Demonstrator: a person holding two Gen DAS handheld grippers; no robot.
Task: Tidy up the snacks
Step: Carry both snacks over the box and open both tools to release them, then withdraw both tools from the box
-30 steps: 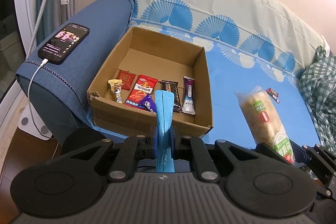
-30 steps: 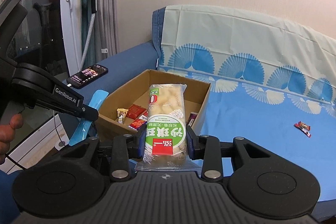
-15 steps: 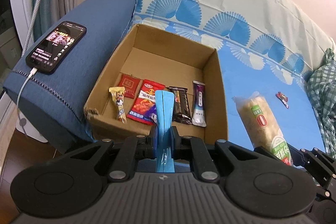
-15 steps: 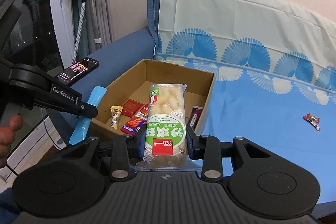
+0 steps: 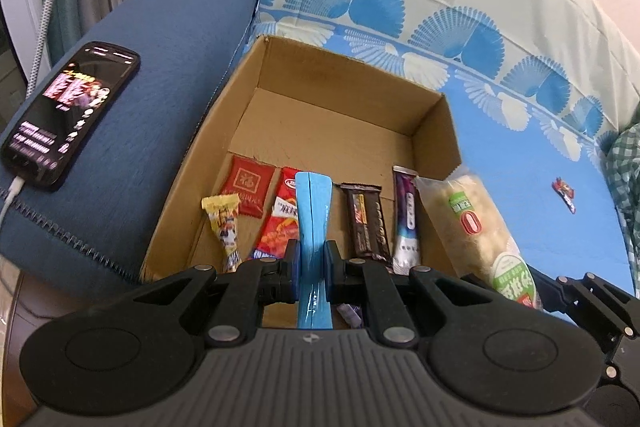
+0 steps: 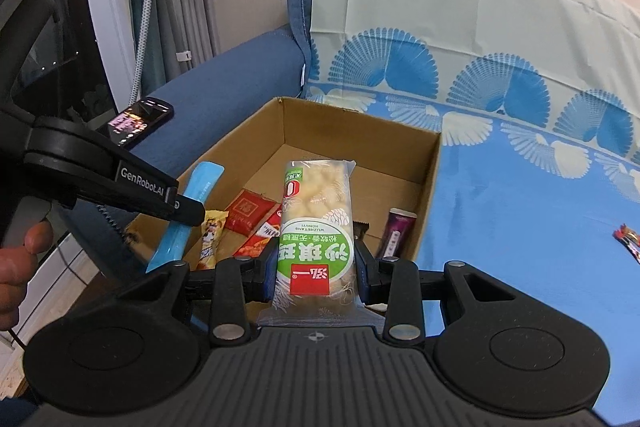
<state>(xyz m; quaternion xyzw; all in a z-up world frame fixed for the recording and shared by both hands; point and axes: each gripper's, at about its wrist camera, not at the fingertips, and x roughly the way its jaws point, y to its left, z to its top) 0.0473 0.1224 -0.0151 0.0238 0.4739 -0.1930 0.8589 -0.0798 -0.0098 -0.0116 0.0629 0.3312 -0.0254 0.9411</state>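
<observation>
An open cardboard box [image 5: 434, 131] [image 6: 430, 183] sits on the sofa seat and holds several small snack packets along its near side, among them a red packet [image 5: 248, 187] and a dark bar [image 5: 366, 223]. My right gripper [image 6: 316, 187] is shut on a long green-labelled bag of puffed snack [image 6: 316, 227] [image 5: 476, 227], held over the box's near right part. My left gripper [image 5: 313, 183] is shut and empty, its blue fingers [image 6: 188, 223] over the box's near edge. A small red candy [image 5: 564, 193] [image 6: 630, 241] lies on the blue cover to the right.
A lit phone [image 5: 68, 111] [image 6: 140, 121] lies charging on the blue armrest left of the box. A green checked cloth [image 5: 624, 187] lies at the far right. The blue patterned cover [image 6: 520, 187] spreads right of the box.
Both grippers have moved forward toward the box. The snack bag, once beside the box, now hangs over its near right part.
</observation>
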